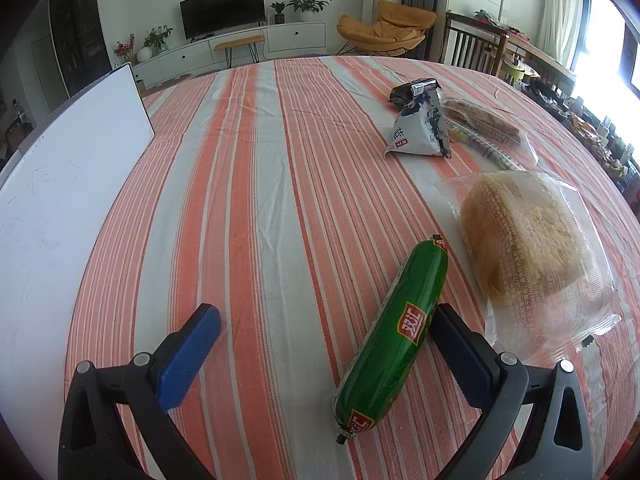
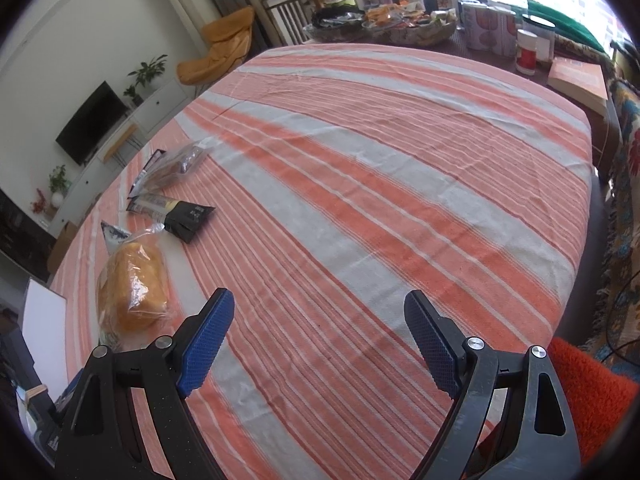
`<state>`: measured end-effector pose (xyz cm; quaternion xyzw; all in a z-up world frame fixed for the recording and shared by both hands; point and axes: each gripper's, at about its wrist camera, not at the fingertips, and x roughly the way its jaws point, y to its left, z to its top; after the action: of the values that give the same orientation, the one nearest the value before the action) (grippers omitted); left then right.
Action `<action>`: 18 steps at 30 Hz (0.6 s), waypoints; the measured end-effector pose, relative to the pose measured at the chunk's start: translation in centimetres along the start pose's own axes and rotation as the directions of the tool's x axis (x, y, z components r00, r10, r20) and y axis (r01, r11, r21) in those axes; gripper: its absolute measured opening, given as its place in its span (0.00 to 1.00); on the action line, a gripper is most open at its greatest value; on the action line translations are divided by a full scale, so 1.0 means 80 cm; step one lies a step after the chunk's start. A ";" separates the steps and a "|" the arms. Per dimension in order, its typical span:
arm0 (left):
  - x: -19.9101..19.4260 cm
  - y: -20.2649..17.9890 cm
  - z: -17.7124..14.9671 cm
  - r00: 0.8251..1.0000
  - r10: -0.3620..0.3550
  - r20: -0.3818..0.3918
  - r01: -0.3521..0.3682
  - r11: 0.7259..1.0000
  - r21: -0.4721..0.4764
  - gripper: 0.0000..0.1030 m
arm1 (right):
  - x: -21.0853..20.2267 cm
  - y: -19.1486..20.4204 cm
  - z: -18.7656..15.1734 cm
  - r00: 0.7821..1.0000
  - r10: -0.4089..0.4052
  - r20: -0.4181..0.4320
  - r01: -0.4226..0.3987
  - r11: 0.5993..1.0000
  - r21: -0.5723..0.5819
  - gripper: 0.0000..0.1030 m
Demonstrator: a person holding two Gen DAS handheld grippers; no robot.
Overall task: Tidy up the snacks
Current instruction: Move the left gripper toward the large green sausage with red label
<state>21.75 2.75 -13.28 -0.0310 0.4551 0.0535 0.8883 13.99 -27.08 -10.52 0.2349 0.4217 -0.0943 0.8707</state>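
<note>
In the left wrist view a green sausage (image 1: 394, 336) lies on the striped tablecloth (image 1: 260, 184), between the open fingers of my left gripper (image 1: 326, 322), close to the right finger. A bagged bread loaf (image 1: 528, 248) lies just right of it. Farther back are a white and blue snack bag (image 1: 418, 134) and clear packets (image 1: 484, 124). My right gripper (image 2: 320, 312) is open and empty over bare cloth. The bread (image 2: 132, 288), a black packet (image 2: 180, 214) and clear packets (image 2: 176, 166) lie to its left.
A white board (image 1: 60, 184) lies at the table's left side. In the right wrist view a second table (image 2: 592, 76) at the back carries bowls, jars, cups and a book. An orange-red cushion (image 2: 592, 396) sits by the near right edge.
</note>
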 end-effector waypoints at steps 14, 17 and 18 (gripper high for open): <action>0.000 0.000 0.000 1.000 0.000 0.000 0.000 1.000 0.000 1.00 | -0.003 -0.005 0.001 1.000 -0.001 0.011 0.001 1.000 0.014 0.87; 0.000 0.000 0.000 1.000 0.000 0.000 0.000 1.000 0.000 1.00 | 0.000 -0.002 0.001 1.000 -0.005 0.000 0.005 1.000 0.010 0.87; 0.000 0.000 0.000 1.000 0.000 0.000 0.000 1.000 0.000 1.00 | 0.001 -0.002 0.001 1.000 -0.005 -0.001 0.005 1.000 0.009 0.87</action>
<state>21.73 2.77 -13.27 -0.0311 0.4550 0.0535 0.8883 14.03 -27.27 -10.58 0.2376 0.4223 -0.0983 0.8692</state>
